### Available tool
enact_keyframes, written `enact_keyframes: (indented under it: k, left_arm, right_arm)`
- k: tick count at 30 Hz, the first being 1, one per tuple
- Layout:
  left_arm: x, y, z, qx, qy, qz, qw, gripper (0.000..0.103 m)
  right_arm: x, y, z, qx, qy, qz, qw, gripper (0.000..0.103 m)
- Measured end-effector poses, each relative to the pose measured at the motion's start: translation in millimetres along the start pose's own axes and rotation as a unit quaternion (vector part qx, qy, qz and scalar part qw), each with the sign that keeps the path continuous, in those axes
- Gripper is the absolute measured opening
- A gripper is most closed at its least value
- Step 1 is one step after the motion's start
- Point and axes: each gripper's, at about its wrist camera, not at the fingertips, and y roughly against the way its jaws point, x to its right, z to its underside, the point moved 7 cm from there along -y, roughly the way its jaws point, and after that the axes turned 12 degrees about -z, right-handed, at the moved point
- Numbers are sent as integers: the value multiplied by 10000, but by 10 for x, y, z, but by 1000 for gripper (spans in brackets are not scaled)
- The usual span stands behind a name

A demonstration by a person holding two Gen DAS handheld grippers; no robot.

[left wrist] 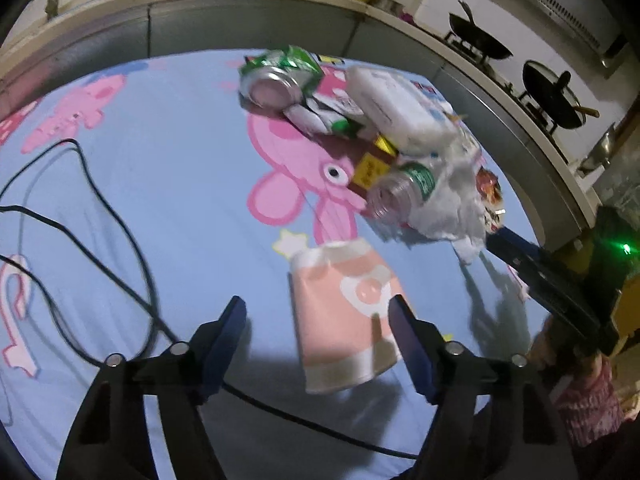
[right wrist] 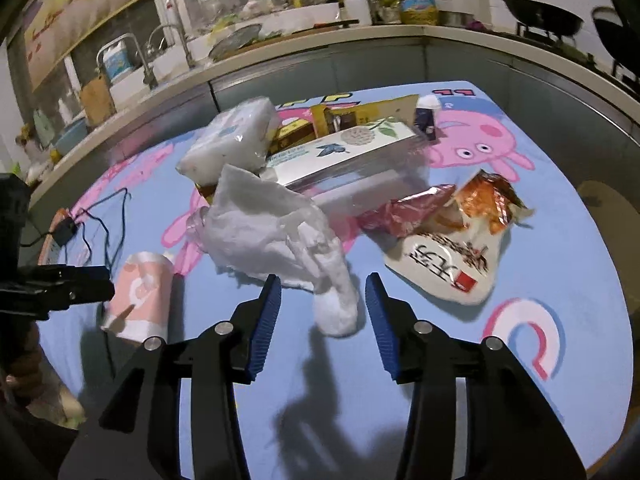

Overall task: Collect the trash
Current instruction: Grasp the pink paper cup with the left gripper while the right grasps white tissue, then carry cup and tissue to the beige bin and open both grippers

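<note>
Trash lies on a blue cartoon-print tablecloth (left wrist: pixel 160 184). A pink paper cup (left wrist: pixel 340 316) lies on its side between the fingers of my open left gripper (left wrist: pixel 318 312); it also shows in the right wrist view (right wrist: pixel 138 296). My open right gripper (right wrist: pixel 322 292) straddles the twisted end of a white plastic bag (right wrist: pixel 276 236). Beyond are a crushed green can (left wrist: pixel 280 76), a clear plastic bottle (left wrist: pixel 400 192), a tissue pack (right wrist: pixel 232 140), a long box (right wrist: pixel 344 152) and snack wrappers (right wrist: pixel 452 236).
A black cable (left wrist: pixel 100 216) loops across the cloth's left side. A kitchen counter (right wrist: pixel 320 44) with bottles, a sink and woks (left wrist: pixel 478 42) curves round behind the table. The left gripper shows at the right view's left edge (right wrist: pixel 52 284).
</note>
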Motion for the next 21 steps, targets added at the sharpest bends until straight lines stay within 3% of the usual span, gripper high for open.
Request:
enact_keyframes:
  k: [4, 5, 6, 7, 9, 12, 17, 21]
  left_arm:
    - [111, -180, 39, -343, -117, 141, 9992, 49]
    - [142, -210, 48, -386, -100, 265, 9989, 47]
    - [155, -218, 45, -357, -85, 287, 9989, 44]
    - [157, -212, 38, -320, -81, 273, 9991, 42]
    - [157, -150, 24, -238, -23, 344, 9991, 33]
    - [156, -41, 13, -76, -33, 349, 9994, 27]
    - [281, 224, -131, 228, -164, 476, 9985, 26]
    - [594, 444, -349, 475, -405, 809, 9948, 26]
  right_arm:
    - [-29, -223, -22, -167, 107, -99, 9998, 40]
    - [-49, -257, -17, -187, 165, -144, 9996, 33]
    - [-77, -299, 0, -245, 235, -190, 9992, 8]
    - [-107, -335, 29, -344, 246, -317, 9986, 3]
    - [-190, -226, 54, -132, 251, -527, 9982, 3]
    - [-295, 32, 91, 221, 392, -594, 9972, 3]
    - [-136, 591, 76, 1000, -86, -540, 9935, 3]
    - [182, 1026, -15, 1662, -563, -373, 9838, 3]
